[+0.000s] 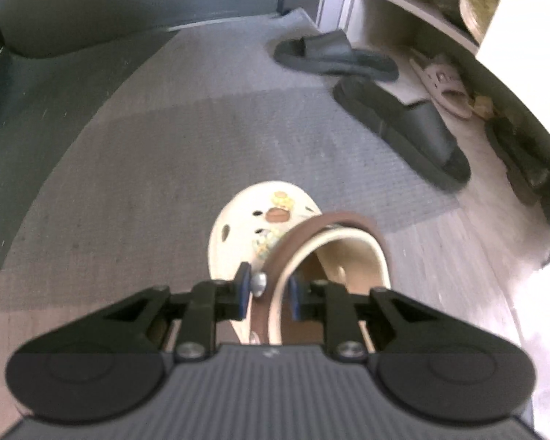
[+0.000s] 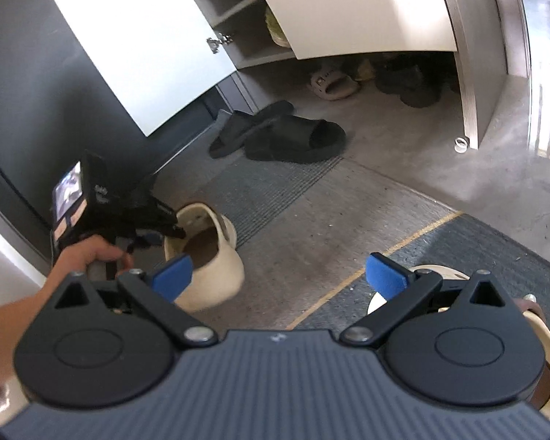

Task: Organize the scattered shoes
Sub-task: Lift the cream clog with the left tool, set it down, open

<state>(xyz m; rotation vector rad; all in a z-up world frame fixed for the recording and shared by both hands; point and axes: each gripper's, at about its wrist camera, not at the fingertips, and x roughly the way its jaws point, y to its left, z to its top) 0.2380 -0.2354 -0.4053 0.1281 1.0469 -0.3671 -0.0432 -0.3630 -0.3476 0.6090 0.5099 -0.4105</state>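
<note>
The cream clog (image 1: 260, 227) hangs toe-down and away, its side clamped in the left gripper's (image 1: 267, 289) jaws. The right gripper's (image 2: 278, 275) jaws stand apart, empty.

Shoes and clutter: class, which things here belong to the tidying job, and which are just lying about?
Job: cream clog in left gripper; second cream clog; black slides; open right gripper; shoe cabinet.
Lying about: floor mat; small clear ring.

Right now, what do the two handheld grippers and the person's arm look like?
Both grippers have black linkage arms on round black pivot housings, silver screws, blue fingertip pads and a ribbed dark grey body with a small white logo. In the right wrist view the left gripper carries a black camera with a lit rear screen. The forearm is bare, no sleeve visible.
</note>
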